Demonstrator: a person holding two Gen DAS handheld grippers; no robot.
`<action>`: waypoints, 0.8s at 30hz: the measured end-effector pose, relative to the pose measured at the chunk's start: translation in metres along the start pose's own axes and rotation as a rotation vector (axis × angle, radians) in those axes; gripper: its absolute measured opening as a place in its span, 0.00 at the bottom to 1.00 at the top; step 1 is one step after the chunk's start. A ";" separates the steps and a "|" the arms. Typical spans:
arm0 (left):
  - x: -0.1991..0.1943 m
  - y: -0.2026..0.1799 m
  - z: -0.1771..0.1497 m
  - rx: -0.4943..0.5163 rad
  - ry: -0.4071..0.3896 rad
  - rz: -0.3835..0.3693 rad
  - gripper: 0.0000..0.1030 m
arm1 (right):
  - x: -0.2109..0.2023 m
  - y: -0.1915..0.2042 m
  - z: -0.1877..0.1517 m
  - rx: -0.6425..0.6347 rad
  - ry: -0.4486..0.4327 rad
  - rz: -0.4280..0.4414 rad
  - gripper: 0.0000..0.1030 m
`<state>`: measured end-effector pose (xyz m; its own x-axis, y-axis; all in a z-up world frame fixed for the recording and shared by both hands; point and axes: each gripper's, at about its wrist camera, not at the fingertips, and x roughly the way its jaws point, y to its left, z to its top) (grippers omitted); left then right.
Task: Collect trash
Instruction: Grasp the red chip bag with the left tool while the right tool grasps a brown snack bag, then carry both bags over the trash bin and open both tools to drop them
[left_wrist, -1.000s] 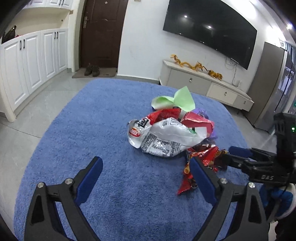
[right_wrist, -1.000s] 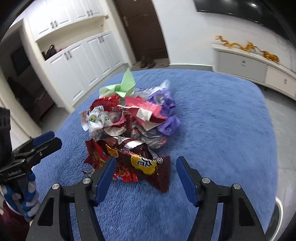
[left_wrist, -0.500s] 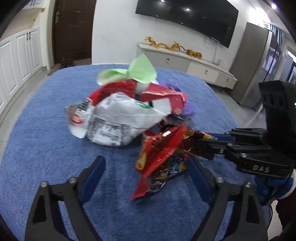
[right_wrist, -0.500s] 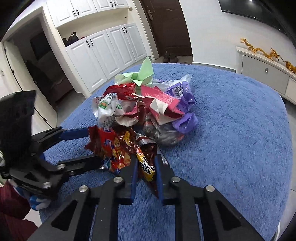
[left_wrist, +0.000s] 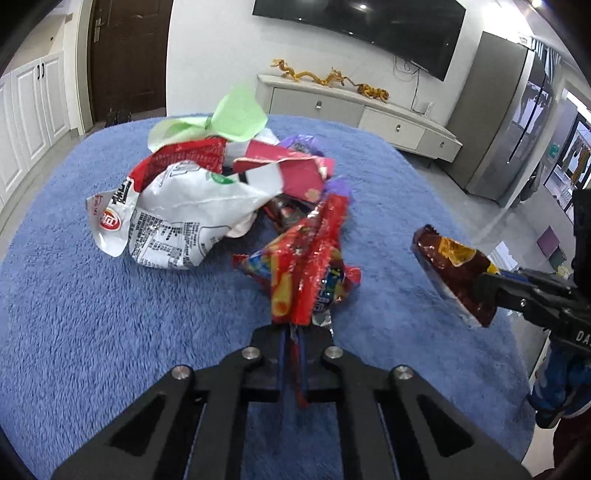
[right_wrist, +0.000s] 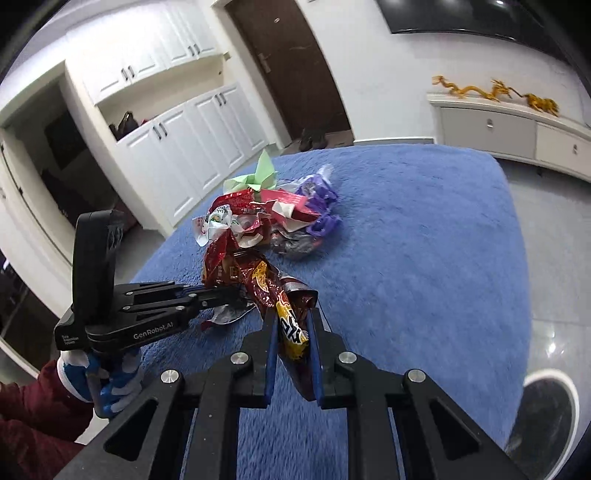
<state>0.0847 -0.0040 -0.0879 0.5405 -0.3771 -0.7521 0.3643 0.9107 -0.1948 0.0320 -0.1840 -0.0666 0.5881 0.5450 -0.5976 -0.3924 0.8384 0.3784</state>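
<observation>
Both grippers carry one item each. The left gripper (left_wrist: 291, 332) has its jaws pressed together on a red wrapper (left_wrist: 306, 266), which stands up from the tips, near the pile. The right gripper (right_wrist: 291, 328) is clamped on a brown wrapper (right_wrist: 273, 291); in the left view this wrapper hangs clear of the rug, right of the pile. Whether either wrapper touches the rug (left_wrist: 110, 314) cannot be told for certain from the right view, where the two overlap. The remainder of the trash lies in a heap at the middle of the blue rug: a white bag (left_wrist: 177, 218) on the near left, a red packet (left_wrist: 284, 170) behind it, a green paper (left_wrist: 229, 118) at the far side, a purple wrapper (right_wrist: 321, 206) on the right, and a dark wrapper beneath them, partly hidden. Judgement: collection is at an early stage, with two pieces lifted and at least five left. No bin can be identified with confidence; a round white-rimmed object (right_wrist: 546, 413) shows on the floor at the near right of the right view, and its nature cannot be told. Neither held piece has been deposited.
</observation>
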 end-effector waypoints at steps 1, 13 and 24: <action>-0.006 -0.002 -0.001 0.004 -0.010 0.002 0.03 | -0.003 -0.002 -0.001 0.009 -0.008 -0.004 0.14; -0.050 -0.074 0.010 0.115 -0.083 -0.071 0.03 | -0.098 -0.039 -0.029 0.159 -0.215 -0.128 0.14; 0.001 -0.222 0.038 0.359 -0.002 -0.238 0.03 | -0.176 -0.130 -0.097 0.411 -0.296 -0.411 0.14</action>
<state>0.0333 -0.2130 -0.0220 0.4103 -0.5703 -0.7116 0.7198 0.6817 -0.1313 -0.0890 -0.3899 -0.0787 0.8255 0.1099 -0.5536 0.1741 0.8834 0.4350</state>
